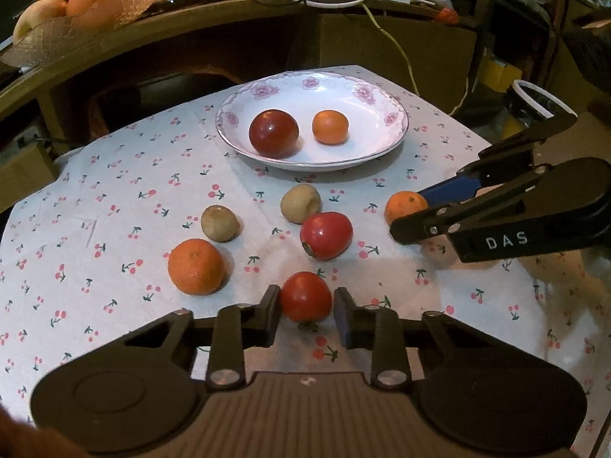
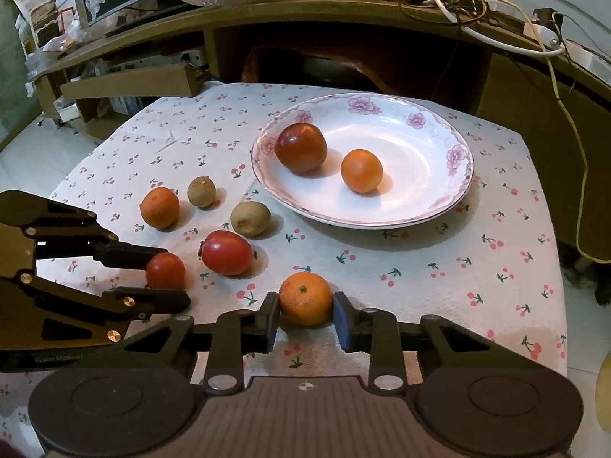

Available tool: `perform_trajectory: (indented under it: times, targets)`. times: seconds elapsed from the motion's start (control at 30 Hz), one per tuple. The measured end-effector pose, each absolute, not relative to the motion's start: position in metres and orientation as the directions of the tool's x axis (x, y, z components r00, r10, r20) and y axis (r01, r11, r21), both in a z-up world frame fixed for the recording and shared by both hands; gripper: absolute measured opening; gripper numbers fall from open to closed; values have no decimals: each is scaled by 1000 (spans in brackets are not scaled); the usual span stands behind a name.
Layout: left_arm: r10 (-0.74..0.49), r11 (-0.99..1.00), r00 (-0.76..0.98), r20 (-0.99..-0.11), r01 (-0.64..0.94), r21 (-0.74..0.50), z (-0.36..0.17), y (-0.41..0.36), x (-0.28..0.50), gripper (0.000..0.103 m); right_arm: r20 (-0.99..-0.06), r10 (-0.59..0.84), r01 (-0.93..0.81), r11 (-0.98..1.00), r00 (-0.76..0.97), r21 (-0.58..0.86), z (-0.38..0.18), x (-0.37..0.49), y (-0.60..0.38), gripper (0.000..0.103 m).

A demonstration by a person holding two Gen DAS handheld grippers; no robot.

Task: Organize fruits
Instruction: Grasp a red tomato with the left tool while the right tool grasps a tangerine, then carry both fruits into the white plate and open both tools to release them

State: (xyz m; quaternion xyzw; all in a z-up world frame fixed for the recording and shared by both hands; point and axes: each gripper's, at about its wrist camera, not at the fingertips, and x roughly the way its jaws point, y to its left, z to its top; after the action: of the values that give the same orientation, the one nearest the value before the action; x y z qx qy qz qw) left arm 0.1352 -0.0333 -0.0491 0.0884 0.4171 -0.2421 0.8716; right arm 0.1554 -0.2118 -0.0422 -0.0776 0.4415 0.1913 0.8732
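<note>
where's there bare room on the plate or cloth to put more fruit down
Free: the plate right of its orange; the cloth between plate and right gripper. Crowded: left of the plate, around both kiwis, the big tomato and left gripper.

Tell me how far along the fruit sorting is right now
Done: a dark red fruit and a small orange sit in the floral plate.
In hand: the left gripper brackets a red tomato; the right gripper brackets an orange. Neither looks lifted.
Left on the cloth: another tomato, two brown fruits and one more orange.
</note>
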Motion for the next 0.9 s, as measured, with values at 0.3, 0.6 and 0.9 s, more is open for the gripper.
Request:
perform_trajectory:
  times: [0.3, 0.6, 0.9]
  targets:
    - [-363, 866, 542, -758, 496, -61, -42, -35, 139, 33, -784, 291, -413, 909, 548, 49, -30, 153, -208, 30]
    - [-385, 865, 578, -719, 498, -62, -24, -47, 148, 33, -762, 308, -397, 915, 570, 72, -19, 156, -210, 30]
    - [-386, 871, 610, -692, 489, -54, -13, -58, 167, 33, -737, 292, -354, 932, 610, 77, -10, 167, -217, 30]
